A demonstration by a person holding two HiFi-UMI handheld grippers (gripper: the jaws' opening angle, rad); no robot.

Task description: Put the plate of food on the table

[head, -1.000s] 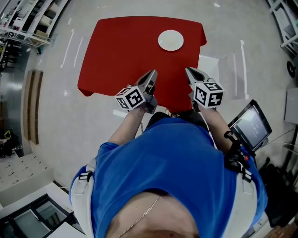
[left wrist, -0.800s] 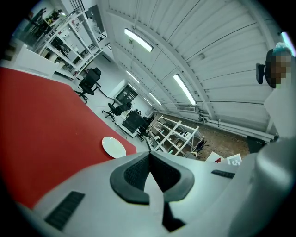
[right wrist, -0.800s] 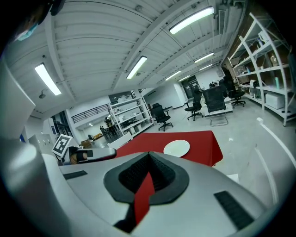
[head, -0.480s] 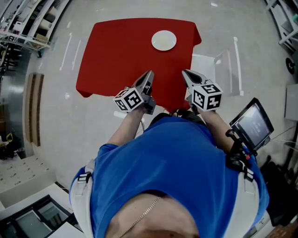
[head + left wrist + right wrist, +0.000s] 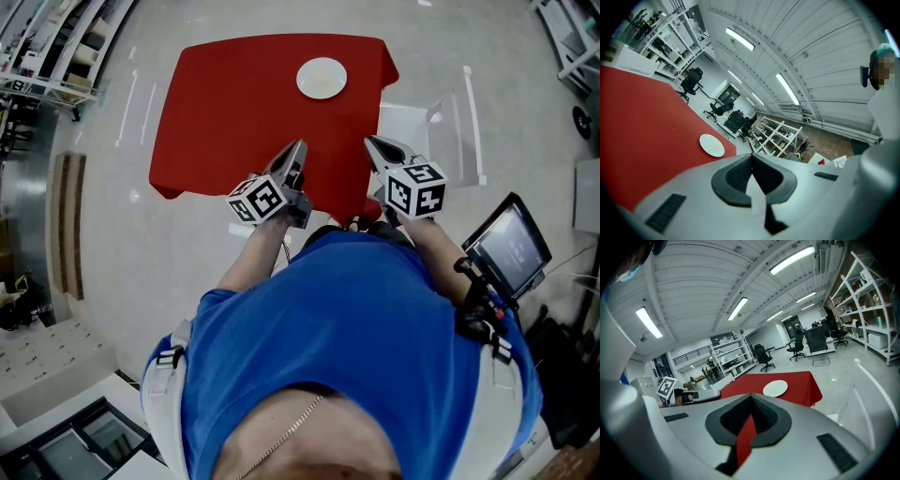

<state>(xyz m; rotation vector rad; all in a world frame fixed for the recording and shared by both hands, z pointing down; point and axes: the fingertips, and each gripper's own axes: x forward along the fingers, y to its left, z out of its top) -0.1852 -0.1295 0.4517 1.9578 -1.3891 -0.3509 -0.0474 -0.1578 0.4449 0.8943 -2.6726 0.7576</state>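
Both tongs are pressed together and hold nothing: my left tongs (image 5: 298,150) and my right tongs (image 5: 372,142) hang side by side above the near edge of the red counter (image 5: 234,112). My plate (image 5: 322,78) lies flat on the counter, well apart from both tongs, close to the far edge and near the far right corner. It is round and white, and its face shows only plain white. Open red cloth spreads between tongs and plate, with pale floor (image 5: 112,244) all around the counter.
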